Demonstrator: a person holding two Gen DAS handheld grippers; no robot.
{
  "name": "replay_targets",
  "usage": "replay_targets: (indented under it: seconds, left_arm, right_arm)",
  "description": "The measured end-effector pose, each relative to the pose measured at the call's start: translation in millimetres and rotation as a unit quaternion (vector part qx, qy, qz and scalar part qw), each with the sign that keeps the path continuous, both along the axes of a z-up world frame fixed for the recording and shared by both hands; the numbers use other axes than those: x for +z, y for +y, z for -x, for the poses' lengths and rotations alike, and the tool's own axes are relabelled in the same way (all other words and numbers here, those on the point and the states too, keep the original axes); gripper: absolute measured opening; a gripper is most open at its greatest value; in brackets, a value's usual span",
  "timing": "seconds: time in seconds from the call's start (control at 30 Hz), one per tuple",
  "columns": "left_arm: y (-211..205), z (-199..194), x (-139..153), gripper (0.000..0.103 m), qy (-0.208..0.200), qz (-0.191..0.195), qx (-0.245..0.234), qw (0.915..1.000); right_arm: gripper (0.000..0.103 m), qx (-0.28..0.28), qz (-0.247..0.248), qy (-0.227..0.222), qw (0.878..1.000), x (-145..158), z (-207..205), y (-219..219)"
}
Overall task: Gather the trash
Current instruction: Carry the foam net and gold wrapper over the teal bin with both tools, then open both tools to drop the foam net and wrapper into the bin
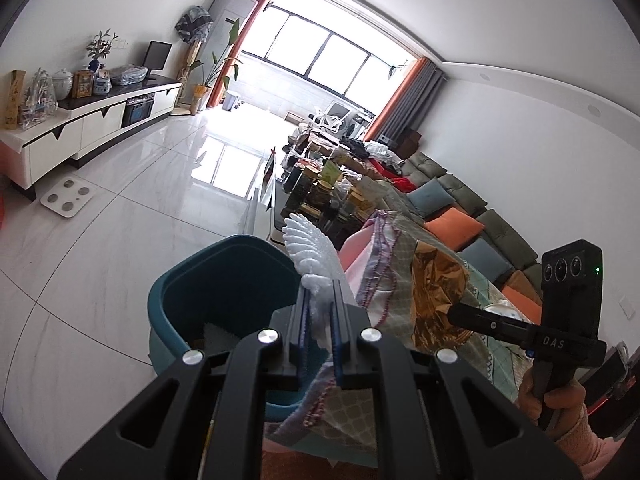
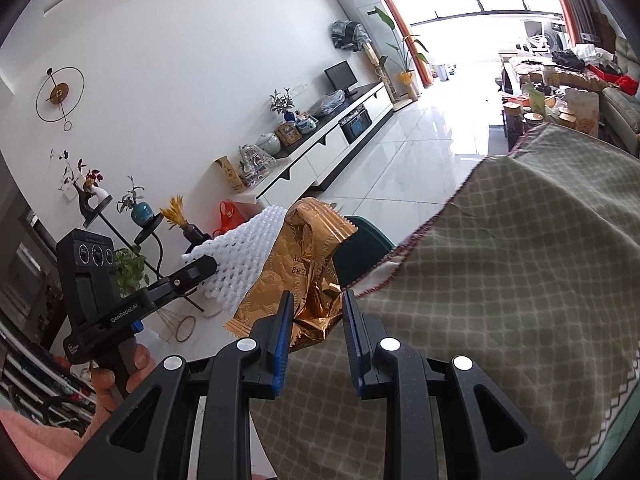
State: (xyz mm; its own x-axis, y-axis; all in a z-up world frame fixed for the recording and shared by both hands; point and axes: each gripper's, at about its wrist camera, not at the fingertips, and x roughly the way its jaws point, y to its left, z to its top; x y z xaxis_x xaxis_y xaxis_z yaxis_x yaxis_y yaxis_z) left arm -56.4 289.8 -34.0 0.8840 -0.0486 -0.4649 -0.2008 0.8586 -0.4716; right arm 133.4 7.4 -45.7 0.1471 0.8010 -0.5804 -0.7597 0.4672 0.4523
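White foam net (image 1: 310,258): soft, ribbed mesh, matt. Gold wrapper (image 2: 316,264): crinkled foil, glossy. Teal bin (image 1: 208,280): smooth plastic, slight sheen. Tablecloth (image 2: 520,260): woven cloth, matt, quilted lattice. Floor (image 1: 140,220): polished tile, mirror-glossy. Gripper fingers (image 2: 280,344): matt black plastic, blue ribbed pads.

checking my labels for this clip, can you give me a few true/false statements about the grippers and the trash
1. The left gripper is shut on the white foam net. True.
2. The right gripper is shut tight on the gold wrapper. False: its jaws stand open around the wrapper's lower end.
3. The teal bin is red. False: it is teal.
4. The gold wrapper lies on the checked cloth. True.
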Motion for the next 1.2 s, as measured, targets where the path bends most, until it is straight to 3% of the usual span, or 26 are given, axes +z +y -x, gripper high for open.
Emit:
replay_targets:
  seconds: [1.2]
  left_arm:
    - [16, -45, -39, 0.011, 0.076, -0.002, 0.040, 0.9963]
  right_arm:
    - [0.026, 0.010, 0.093, 0.023, 0.995, -38, -20, 93]
